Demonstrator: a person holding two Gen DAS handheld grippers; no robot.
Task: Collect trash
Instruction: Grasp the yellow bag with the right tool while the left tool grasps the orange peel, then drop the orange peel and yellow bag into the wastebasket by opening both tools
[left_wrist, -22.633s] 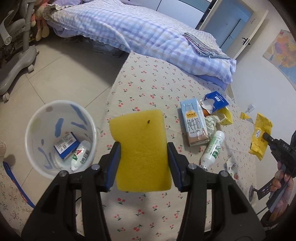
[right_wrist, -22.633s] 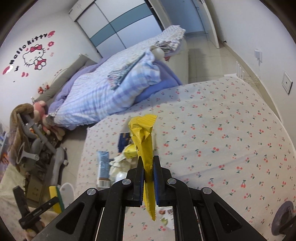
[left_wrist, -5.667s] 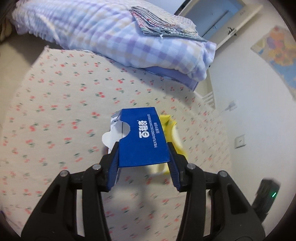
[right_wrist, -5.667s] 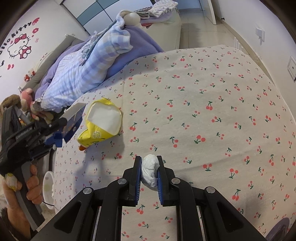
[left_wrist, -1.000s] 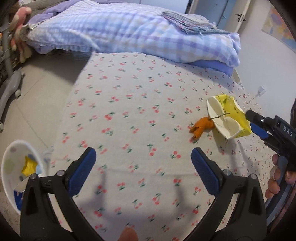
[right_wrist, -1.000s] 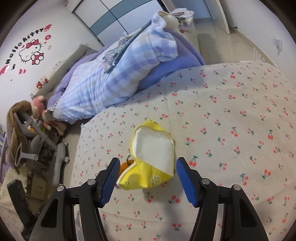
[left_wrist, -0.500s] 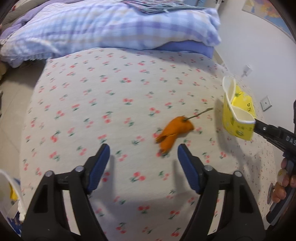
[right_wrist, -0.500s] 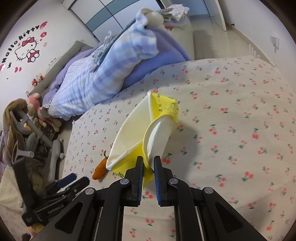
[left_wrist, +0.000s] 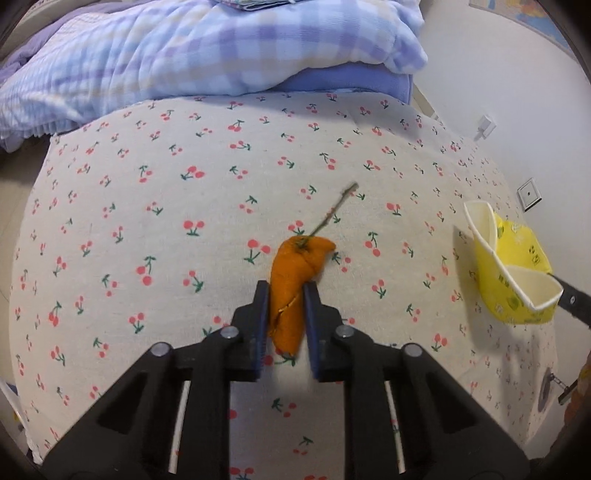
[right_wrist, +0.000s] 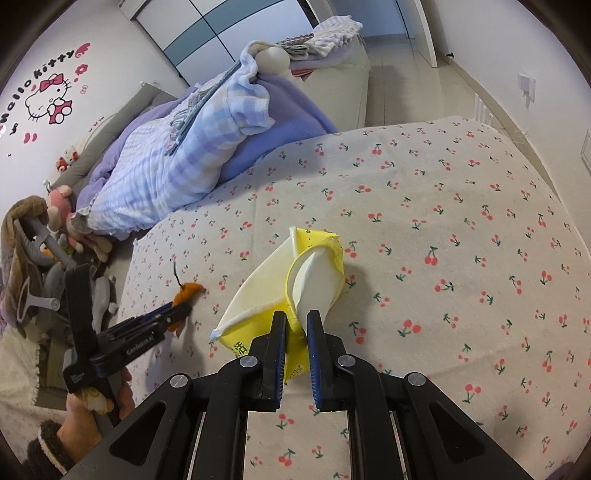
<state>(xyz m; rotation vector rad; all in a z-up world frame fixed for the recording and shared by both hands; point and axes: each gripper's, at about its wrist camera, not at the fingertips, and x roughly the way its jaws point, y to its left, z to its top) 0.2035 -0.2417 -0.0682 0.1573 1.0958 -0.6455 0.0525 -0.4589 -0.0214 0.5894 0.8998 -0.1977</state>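
On the left, the left gripper (left_wrist: 286, 308), whose fingers stood spread around the orange peel (left_wrist: 295, 280) half a second ago, now pinches it against the cherry-print tabletop (left_wrist: 166, 206). To the right, the right gripper (right_wrist: 296, 325) still clamps the crumpled yellow carton (right_wrist: 291, 291), held just above the cloth. Judging by this, both last scraps are secured and only the carry to a bin remains.

"Hello Kitty" runs in dark letters along the wall sticker (right_wrist: 48, 94) above the cartoon cat's face. The left gripper (right_wrist: 177, 314) body carries white lettering, roughly "GenRobot.AI". The yellow carton (right_wrist: 291, 295) shows printed characters too partial to read.
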